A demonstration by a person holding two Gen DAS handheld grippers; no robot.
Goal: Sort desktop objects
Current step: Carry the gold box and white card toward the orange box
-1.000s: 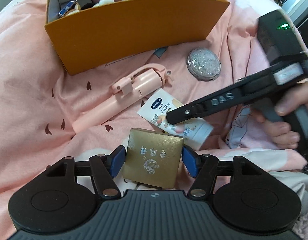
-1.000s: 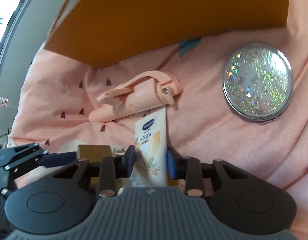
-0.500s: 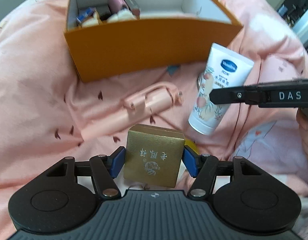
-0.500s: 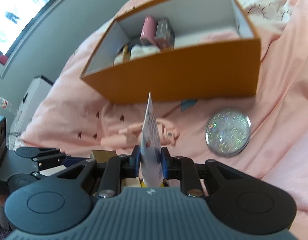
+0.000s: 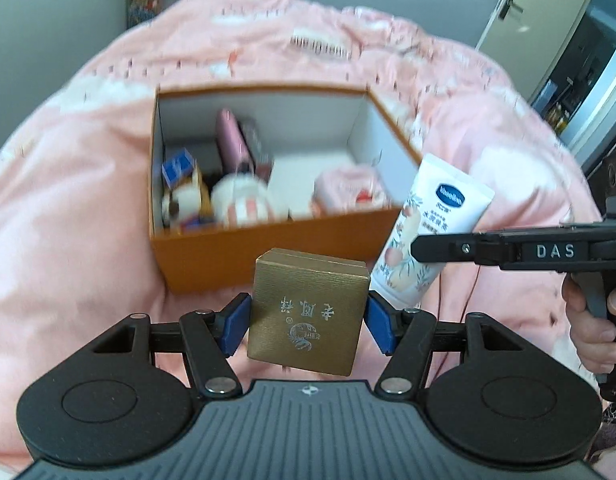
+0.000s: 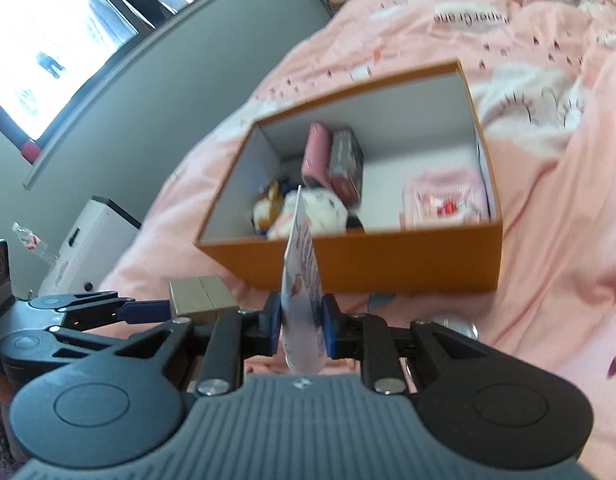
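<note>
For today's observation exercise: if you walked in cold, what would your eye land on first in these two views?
First, the gold box gripped in the left claw, right at the centre of the left view. Next, the white hand-cream tube pinched edge-on in the right claw. Behind both, the open orange box sits on the pink bedding, already holding several small items.

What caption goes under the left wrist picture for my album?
Left gripper holds a gold box, right gripper a hand cream tube, before the orange box.
</note>
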